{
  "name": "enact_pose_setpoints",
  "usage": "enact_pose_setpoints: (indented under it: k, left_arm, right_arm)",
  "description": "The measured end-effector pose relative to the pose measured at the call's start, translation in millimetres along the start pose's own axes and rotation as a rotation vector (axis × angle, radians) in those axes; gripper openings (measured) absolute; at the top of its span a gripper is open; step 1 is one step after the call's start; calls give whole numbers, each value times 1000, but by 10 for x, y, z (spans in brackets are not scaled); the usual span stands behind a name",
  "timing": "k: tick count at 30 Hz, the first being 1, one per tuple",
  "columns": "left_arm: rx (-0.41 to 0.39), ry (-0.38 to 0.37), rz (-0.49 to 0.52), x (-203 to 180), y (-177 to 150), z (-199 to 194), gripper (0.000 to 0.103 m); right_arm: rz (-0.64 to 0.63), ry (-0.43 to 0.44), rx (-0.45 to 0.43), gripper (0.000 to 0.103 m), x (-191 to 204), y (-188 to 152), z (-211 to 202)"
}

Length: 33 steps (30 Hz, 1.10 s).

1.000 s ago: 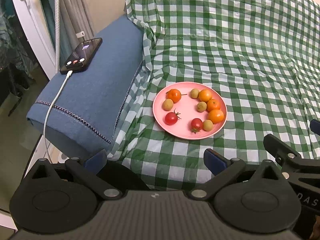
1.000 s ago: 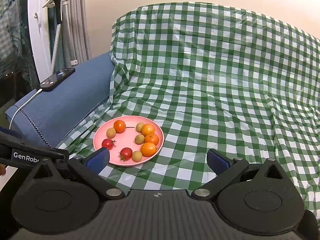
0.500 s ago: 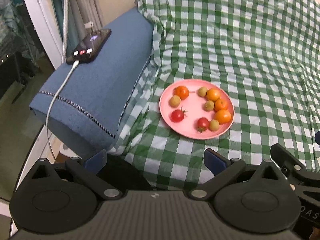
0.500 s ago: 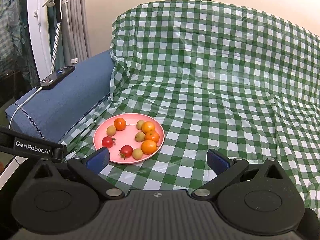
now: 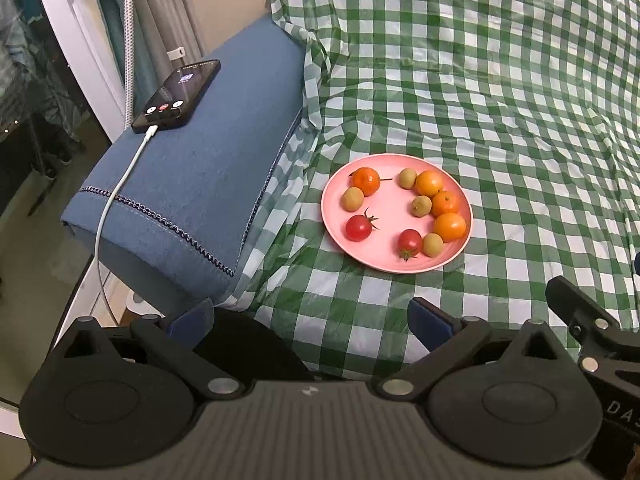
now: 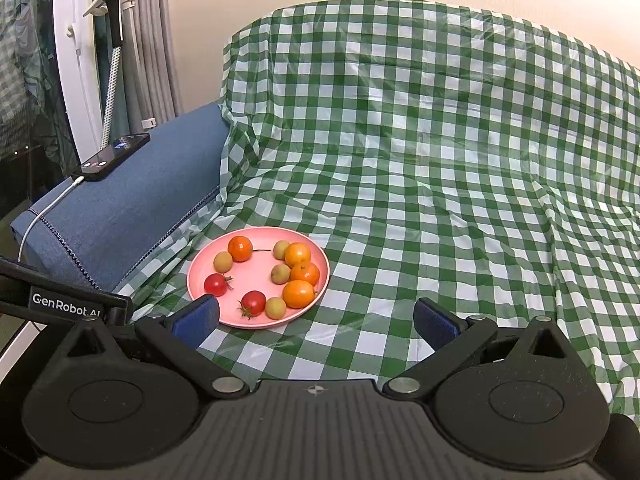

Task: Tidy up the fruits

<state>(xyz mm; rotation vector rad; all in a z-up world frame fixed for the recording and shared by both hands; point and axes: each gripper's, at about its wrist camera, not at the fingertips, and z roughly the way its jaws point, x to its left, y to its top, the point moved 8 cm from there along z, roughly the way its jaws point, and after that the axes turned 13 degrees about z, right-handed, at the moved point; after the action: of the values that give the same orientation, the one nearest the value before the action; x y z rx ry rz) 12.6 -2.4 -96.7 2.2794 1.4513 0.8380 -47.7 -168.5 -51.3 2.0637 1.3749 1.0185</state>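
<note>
Pink plate [image 6: 256, 322] of fruits, round, no long axis; left gripper [image 5: 310, 320] and right gripper [image 6: 316, 318] spread wide, empty, plate at 12 o'clock.

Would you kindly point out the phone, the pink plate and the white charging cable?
phone [image 5: 178, 94], left wrist view, middle of its screen.
pink plate [image 5: 390, 210], left wrist view, bare centre.
white charging cable [image 5: 120, 182], left wrist view, mid-length.

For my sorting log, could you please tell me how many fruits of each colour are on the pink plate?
Orange fruits: 4, e.g.
Red tomatoes: 2, e.g.
Yellow-green fruits: 4, e.g.
Total: 10, all on the pink plate
</note>
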Motion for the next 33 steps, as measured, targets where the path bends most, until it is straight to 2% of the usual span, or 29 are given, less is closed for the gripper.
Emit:
enact_pose_setpoints:
  k: [33]
  left_arm:
    - [4, -17, 2, -3, -15, 1, 103]
  right_arm:
    - [3, -4, -3, 102, 0, -17, 7]
